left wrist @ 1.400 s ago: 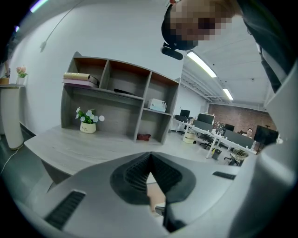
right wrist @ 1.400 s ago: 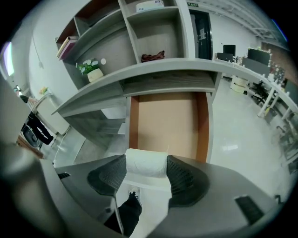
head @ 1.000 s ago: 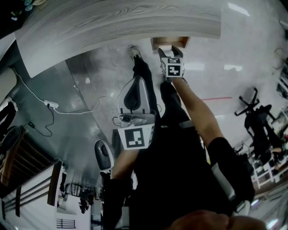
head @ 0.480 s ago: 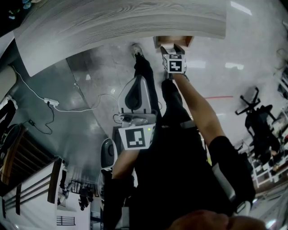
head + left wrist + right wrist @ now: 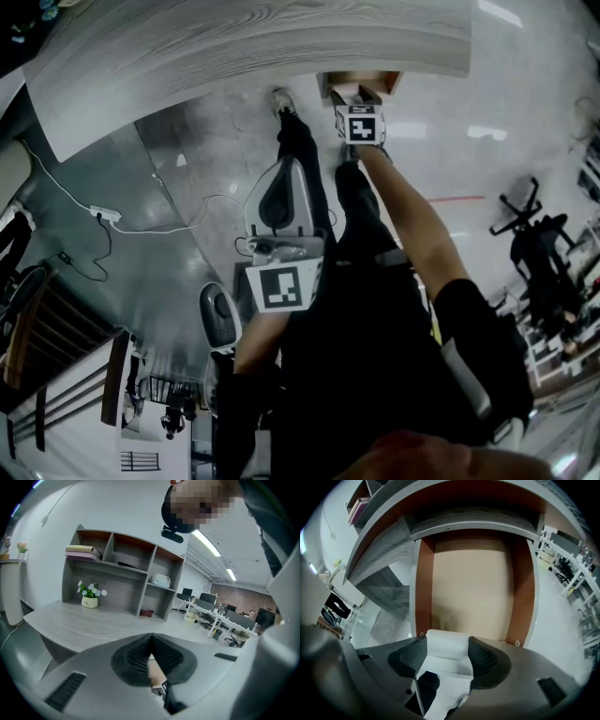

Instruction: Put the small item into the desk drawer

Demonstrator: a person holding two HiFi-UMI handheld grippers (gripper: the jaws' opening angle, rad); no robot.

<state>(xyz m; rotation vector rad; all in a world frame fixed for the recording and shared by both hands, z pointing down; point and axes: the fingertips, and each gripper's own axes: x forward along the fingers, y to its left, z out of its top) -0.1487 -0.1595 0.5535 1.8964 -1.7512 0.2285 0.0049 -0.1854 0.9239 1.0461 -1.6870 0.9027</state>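
The desk drawer (image 5: 471,583) stands pulled out under the grey wood desk (image 5: 234,47); it has a tan bottom and brown sides, and nothing lies in it. My right gripper (image 5: 447,654) is shut on a small white rolled item (image 5: 445,644) and holds it just over the drawer's front edge. From above, the right gripper (image 5: 357,101) reaches into the drawer (image 5: 384,82) opening. My left gripper (image 5: 284,173) hangs back near the person's body, jaws closed together with nothing held. In its own view the left gripper (image 5: 151,641) points up over the desktop.
A shelf unit (image 5: 122,573) with books and a potted flower (image 5: 89,597) stands on the desk. On the floor lie a power strip with a white cable (image 5: 105,217), and the person's shoe (image 5: 281,101) is below the desk edge. Exercise equipment (image 5: 534,244) stands at the right.
My right gripper has moved a little forward, toward the drawer, with the white item still in it. The left gripper has stayed about where it was.
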